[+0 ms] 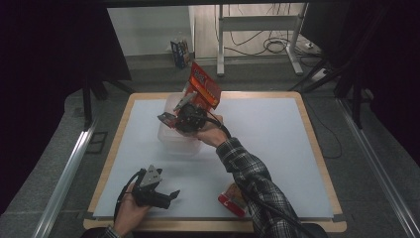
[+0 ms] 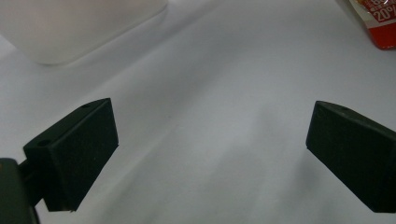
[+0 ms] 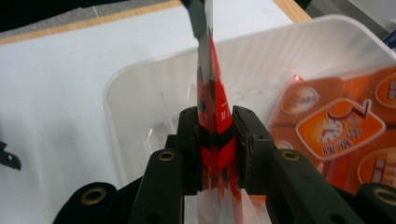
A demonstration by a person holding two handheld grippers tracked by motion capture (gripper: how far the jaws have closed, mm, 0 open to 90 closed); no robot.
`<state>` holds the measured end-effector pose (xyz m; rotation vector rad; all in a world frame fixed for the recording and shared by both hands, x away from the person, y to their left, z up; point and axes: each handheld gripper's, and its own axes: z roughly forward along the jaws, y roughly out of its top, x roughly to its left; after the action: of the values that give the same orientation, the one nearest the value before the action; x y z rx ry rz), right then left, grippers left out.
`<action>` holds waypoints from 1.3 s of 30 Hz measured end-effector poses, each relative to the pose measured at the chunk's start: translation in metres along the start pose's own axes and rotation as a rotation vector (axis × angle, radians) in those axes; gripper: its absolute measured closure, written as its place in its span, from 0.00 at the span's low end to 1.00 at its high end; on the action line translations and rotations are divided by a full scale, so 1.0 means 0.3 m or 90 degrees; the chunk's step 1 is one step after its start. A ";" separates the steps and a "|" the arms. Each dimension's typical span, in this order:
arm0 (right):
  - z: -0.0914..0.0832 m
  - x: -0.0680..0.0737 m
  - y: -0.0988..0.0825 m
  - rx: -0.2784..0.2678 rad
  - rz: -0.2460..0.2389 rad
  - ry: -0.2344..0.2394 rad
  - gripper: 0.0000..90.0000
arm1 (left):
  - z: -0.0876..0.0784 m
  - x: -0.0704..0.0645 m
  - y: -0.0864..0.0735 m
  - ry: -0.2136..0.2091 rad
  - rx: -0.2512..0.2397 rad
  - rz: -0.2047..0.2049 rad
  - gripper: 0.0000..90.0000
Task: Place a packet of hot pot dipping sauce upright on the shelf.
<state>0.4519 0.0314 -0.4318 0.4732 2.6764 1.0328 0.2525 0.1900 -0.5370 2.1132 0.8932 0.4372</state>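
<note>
While the right claw (image 3: 215, 140) pinches an orange snack packet (image 3: 212, 93) above the clear tub (image 3: 140, 93) at upper centre for dropping in; the left claw (image 2: 210, 149) rests released.

In the high view, the person's sleeve (image 1: 250, 181) covers part of the red packet (image 1: 232, 199) near the table's front edge, and its print is too small to read. The clear plastic tub (image 1: 174, 135) is largely hidden behind the right gripper (image 1: 174, 115). In the left gripper view, the tub (image 2: 70, 23) is cut off by the top edge.
</note>
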 end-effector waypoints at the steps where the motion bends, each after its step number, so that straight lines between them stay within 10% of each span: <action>1: 0.002 0.000 0.003 -0.006 0.000 0.004 0.80 | 0.000 -0.001 0.000 0.000 -0.001 -0.002 0.02; 25: -0.094 -0.096 -0.112 -0.018 0.083 0.020 0.50 | 0.004 -0.005 0.000 -0.002 0.007 0.007 0.03; 39: -0.141 -0.108 -0.205 0.033 0.088 -0.001 0.77 | 0.004 -0.004 0.000 -0.001 0.007 0.005 0.02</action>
<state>0.4546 -0.0496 -0.4400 0.6773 2.7074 1.0006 0.2524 0.1885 -0.5378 2.1281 0.8883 0.4358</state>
